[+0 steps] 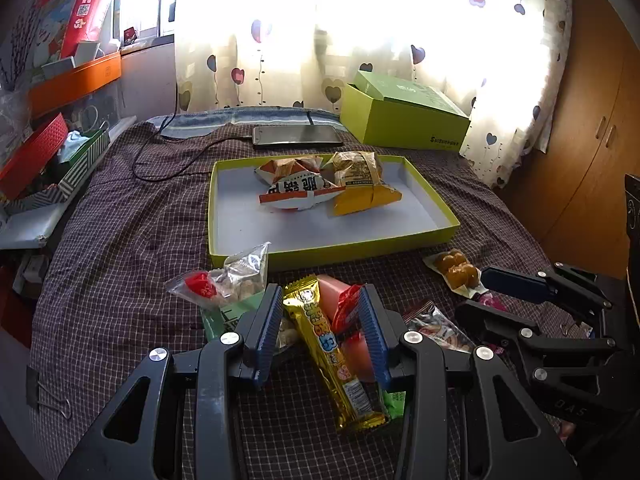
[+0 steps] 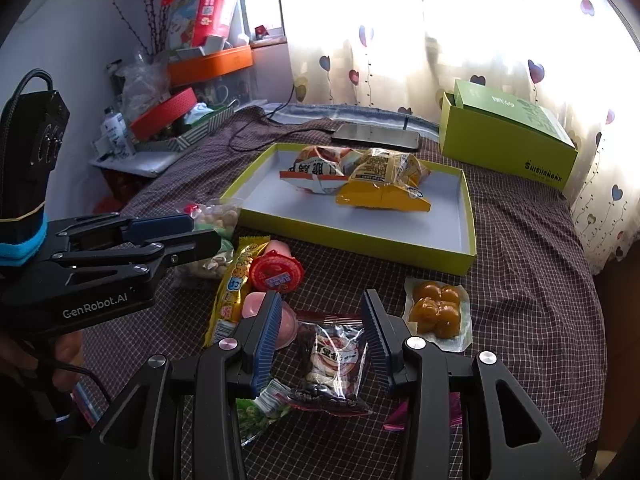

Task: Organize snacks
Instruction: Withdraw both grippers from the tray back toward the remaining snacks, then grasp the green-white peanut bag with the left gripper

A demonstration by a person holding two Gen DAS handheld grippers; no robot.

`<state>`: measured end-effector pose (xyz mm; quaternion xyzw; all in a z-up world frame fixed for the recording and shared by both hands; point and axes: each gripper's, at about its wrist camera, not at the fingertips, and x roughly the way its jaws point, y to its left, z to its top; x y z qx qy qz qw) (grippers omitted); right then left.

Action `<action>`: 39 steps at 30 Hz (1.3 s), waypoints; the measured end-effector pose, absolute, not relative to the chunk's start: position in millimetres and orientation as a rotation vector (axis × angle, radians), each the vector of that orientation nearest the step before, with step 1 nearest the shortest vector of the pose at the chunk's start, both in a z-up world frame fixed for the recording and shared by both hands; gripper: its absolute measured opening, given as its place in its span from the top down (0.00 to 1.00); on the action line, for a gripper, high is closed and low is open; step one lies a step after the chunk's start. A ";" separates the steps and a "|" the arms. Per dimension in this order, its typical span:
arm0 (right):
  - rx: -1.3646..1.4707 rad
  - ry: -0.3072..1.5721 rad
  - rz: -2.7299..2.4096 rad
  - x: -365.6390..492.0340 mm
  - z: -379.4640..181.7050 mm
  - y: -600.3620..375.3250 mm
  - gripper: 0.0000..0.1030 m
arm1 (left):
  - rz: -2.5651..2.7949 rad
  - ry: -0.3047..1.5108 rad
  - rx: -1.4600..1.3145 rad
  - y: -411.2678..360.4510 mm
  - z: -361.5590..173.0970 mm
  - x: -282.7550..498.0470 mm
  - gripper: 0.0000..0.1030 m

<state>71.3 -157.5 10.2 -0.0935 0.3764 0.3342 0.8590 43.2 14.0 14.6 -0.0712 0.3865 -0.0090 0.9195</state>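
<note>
Both tools spread, pinching nothing. Left tool (image 1: 322, 312) straddling gold bar wrapper (image 1: 332, 356) plus red-lidded jelly cup (image 1: 346, 308) at once, so risk of closing on two items, or of slick foil squirting out sideways. Right tool (image 2: 320, 336) around clear sausage pack (image 2: 334, 364), pink jelly cup (image 2: 276, 316) touching its left finger: could get nudged or dragged along w/ the pack. Loose snacks heaped on checked bedspread (image 2: 520, 240), just in front of green tray (image 2: 460, 254); two bags already in tray, orange-white chip bag (image 1: 298, 192) and yellow bag (image 1: 360, 184). Soft bedding (no firm surface under thin packs) likely to let fingers dig into fabric & snag. Tools close together, so chance of collision if lifted simultaneously. Peanut bag (image 1: 228, 280) leaning on tray rim, could tip. Chestnut pack (image 2: 438, 312) near right finger, apart, prob. safe.
</note>
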 end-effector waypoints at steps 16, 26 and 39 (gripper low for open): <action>-0.198 0.828 0.707 65.9 -0.6 -160.4 0.60 | -0.018 0.835 -0.156 14.1 -3.3 28.3 0.61; -0.198 0.834 0.706 66.2 -2.6 -160.9 0.59 | -0.018 0.846 -0.156 13.7 -6.0 26.9 0.61; -0.197 0.845 0.710 66.5 -6.6 -158.7 0.59 | -0.012 0.848 -0.165 18.3 -7.5 24.3 0.61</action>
